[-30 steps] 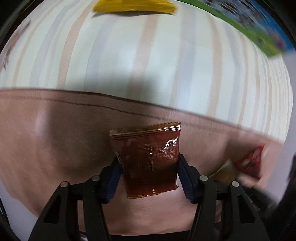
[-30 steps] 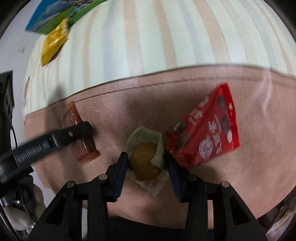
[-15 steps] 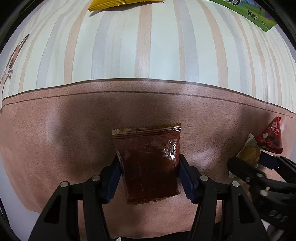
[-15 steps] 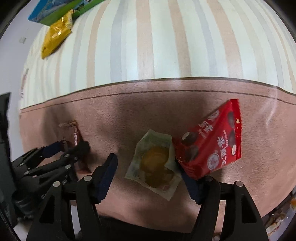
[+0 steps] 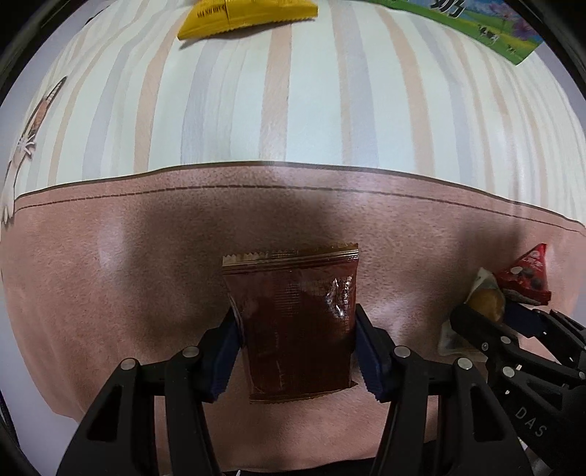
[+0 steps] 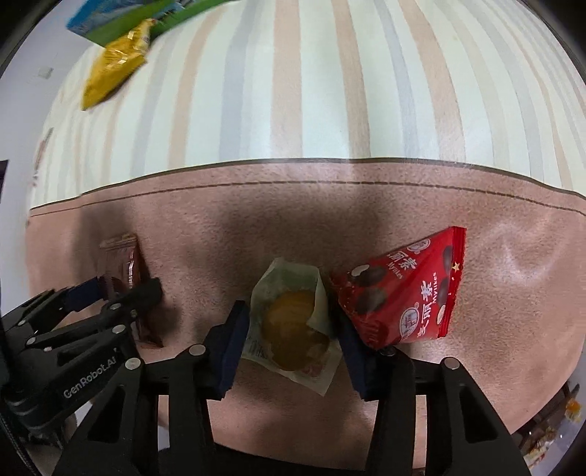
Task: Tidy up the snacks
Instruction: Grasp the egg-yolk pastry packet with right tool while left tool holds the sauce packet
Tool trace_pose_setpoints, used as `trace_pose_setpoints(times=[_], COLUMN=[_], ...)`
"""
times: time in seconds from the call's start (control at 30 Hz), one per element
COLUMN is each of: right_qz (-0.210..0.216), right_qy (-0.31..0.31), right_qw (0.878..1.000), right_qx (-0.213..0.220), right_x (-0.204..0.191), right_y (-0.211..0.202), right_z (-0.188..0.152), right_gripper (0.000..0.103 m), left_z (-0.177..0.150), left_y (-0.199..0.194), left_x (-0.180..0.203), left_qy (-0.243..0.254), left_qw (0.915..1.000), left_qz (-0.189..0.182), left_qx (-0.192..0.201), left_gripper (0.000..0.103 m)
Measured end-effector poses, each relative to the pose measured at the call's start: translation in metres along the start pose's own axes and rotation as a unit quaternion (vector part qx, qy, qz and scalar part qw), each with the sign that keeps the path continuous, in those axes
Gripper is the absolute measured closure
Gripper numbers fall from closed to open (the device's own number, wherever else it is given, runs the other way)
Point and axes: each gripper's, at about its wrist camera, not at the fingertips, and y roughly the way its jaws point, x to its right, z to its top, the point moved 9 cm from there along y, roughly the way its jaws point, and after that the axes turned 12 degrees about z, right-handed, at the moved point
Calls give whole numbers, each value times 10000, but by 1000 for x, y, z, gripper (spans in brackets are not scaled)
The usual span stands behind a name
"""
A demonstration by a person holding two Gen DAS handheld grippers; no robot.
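A dark brown snack packet lies on the pink band of the cloth, between the fingers of my left gripper, whose pads touch its sides. It also shows in the right wrist view. A clear-wrapped yellow pastry lies between the fingers of my right gripper, with small gaps at the pads. A red chocolate packet lies just right of it, against the right finger. The pastry and red packet show at the right of the left wrist view.
A yellow snack packet and a green-blue carton lie far back on the striped cloth. They also show in the right wrist view: the yellow packet, the carton. The cloth's near edge runs under both grippers.
The right gripper opened off the pastry, then narrowed around it again. The left gripper stayed on the brown packet while its view swung, bringing the right gripper into sight.
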Motion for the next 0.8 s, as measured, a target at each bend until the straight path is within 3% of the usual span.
trace_pose_setpoints(times=[0.17,0.33,0.43,0.67,0.8], right_qz=[218,672,686,787,843], right_qy=[-48,384,524,723,842], right_qw=[9997,9967,9961,9941,9925], right_qx=[-58,-225,-174,-187,-270], right_x=[1,7,17,37,45], right_y=[-10,-11,-22,-41,-35], right_z=[-4,-2,-2,-11,-10], right_gripper=[56,51,38,38,38], left_z=[-1,-1,3,-6,-8], left_y=[-1,17,21,21,30], left_x=[8,13,19,14,27], left_qy=[68,-54,-95,-258,-165], left_qw=[9999,9988,9970,9952,9956], left_qz=[-114,-409,-634,-769,-765], left_qx=[-16,-269,-431,-547,-511], left_gripper=[48,42,33,31,13])
